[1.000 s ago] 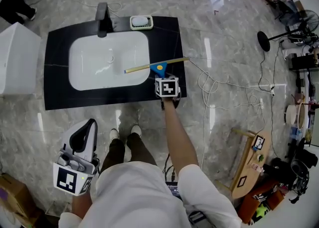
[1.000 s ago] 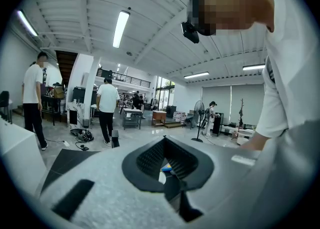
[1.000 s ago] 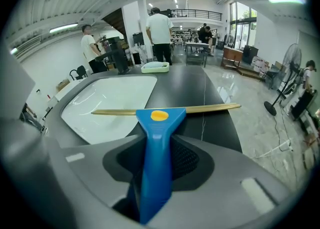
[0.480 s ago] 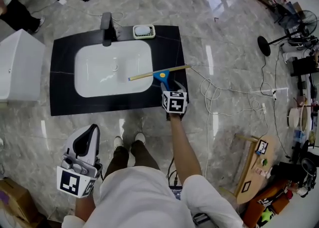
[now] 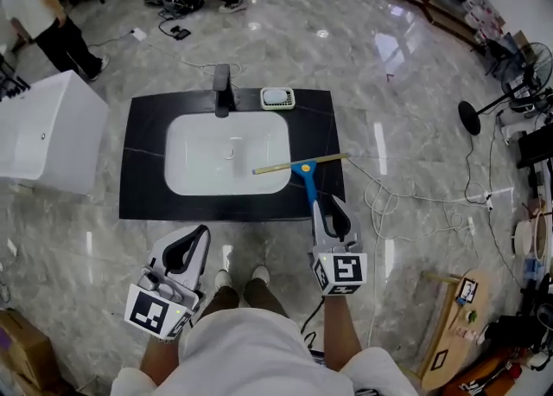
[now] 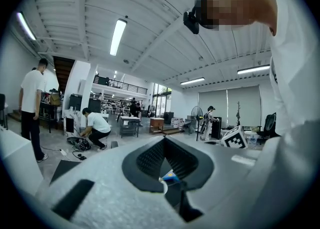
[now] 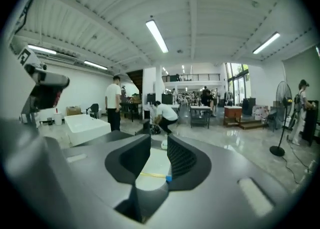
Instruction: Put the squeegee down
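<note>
Squeegee [image 5: 302, 165] lies flat on the black counter [image 5: 143, 169], blade across the white basin's [image 5: 207, 161] rim, blue handle toward the right gripper [image 5: 333, 206]. That gripper's 2 jaws have just been closing partway with nothing between them, well clear of the handle, and the left gripper [image 5: 197, 239] hangs closed and empty. The put-down looks finished to me, so keep both tools away and don't nudge it.

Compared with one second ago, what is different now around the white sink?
The right gripper let go of the blue-handled squeegee with the yellow blade and drew back toward the person, off the black countertop. Its fingers have just been closing partway, with nothing between them. The squeegee lies across the right rim of the white basin, where it was. The left gripper stayed at the person's side.
</note>
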